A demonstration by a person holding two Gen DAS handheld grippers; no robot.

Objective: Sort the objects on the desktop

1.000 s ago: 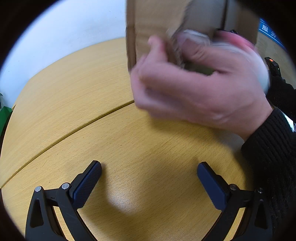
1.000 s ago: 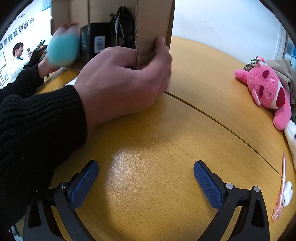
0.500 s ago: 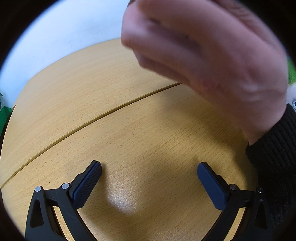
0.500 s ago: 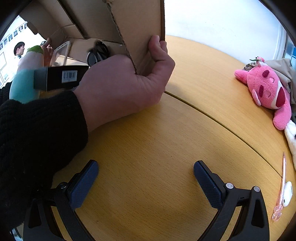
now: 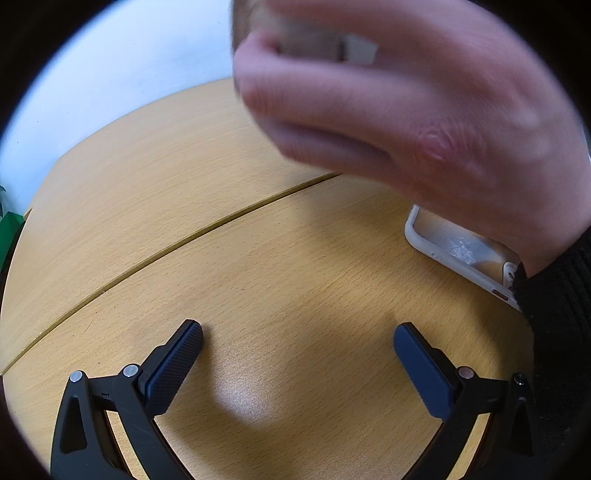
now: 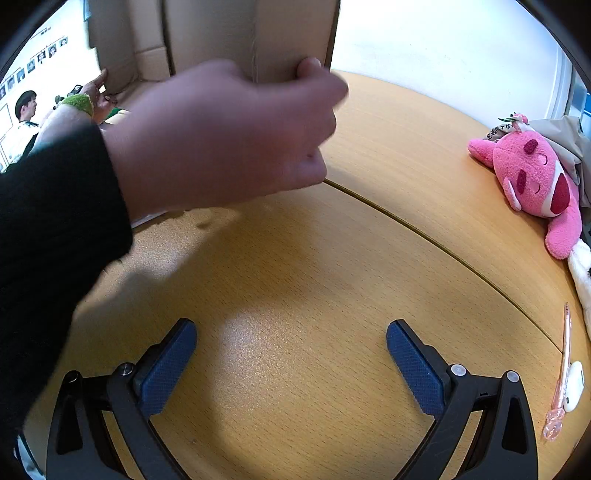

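My left gripper [image 5: 297, 345] is open and empty, low over the wooden table [image 5: 155, 192]. My right gripper [image 6: 291, 345] is open and empty too. A bare hand [image 6: 221, 136] in a black sleeve holds a cardboard box [image 6: 236, 33] lifted above the table; the hand [image 5: 406, 96] fills the top of the left wrist view, blurred. A clear phone case [image 5: 458, 251] lies on the table under the wrist. A pink plush toy [image 6: 535, 181] lies at the right edge. A pink pen [image 6: 561, 373] and a small white object [image 6: 574, 386] lie at the lower right.
A seam [image 6: 443, 251] runs across the table [image 6: 295, 258]. A beige cloth [image 6: 565, 136] lies behind the plush. A second hand with a green plush item [image 6: 79, 103] is at the far left by the box. A person [image 6: 24, 122] stands in the background.
The hand has lifted and tilted the cardboard box; the black items seen inside it are no longer visible. The phone case now shows on the table. Both grippers stayed still.
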